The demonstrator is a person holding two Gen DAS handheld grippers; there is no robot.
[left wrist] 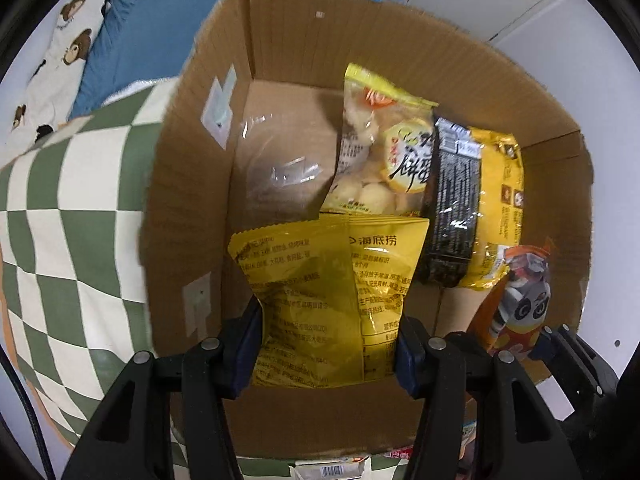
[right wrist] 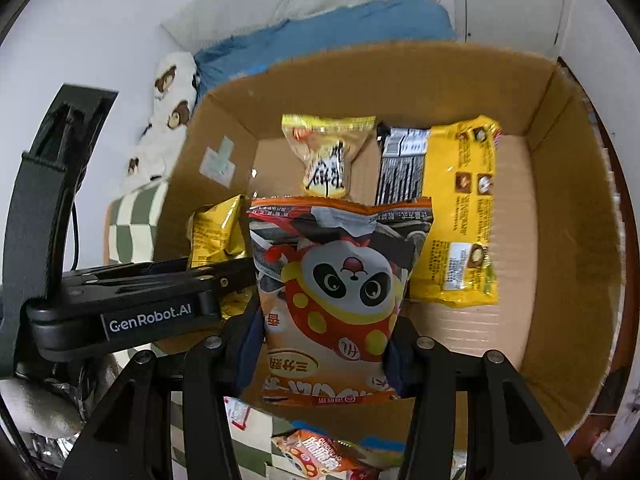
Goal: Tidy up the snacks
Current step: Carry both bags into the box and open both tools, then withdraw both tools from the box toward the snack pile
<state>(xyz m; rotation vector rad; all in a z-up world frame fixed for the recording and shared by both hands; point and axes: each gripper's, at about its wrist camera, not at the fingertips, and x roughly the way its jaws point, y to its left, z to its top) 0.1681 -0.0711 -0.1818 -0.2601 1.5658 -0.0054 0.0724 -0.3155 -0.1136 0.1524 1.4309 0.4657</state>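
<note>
An open cardboard box (left wrist: 288, 44) (right wrist: 560, 208) stands on a green checked cloth. My left gripper (left wrist: 326, 334) is shut on a yellow snack bag (left wrist: 308, 292) and holds it over the box's near left part. My right gripper (right wrist: 326, 338) is shut on an orange panda snack bag (right wrist: 340, 280), also over the box; that panda bag (left wrist: 516, 300) shows at the right edge of the left wrist view, and the yellow bag (right wrist: 218, 232) peeks out at the left of the right wrist view. Inside the box lie a yellow bag of round cakes (left wrist: 380, 148) (right wrist: 326, 156) and a black-and-yellow packet (left wrist: 476, 204) (right wrist: 452, 208).
The checked cloth (left wrist: 68, 240) lies left of the box, with a blue blanket (left wrist: 160, 20) and a bear-print pillow (left wrist: 60, 64) behind. Another orange snack bag (right wrist: 316, 456) lies on the cloth in front of the box. White walls stand behind and to the right.
</note>
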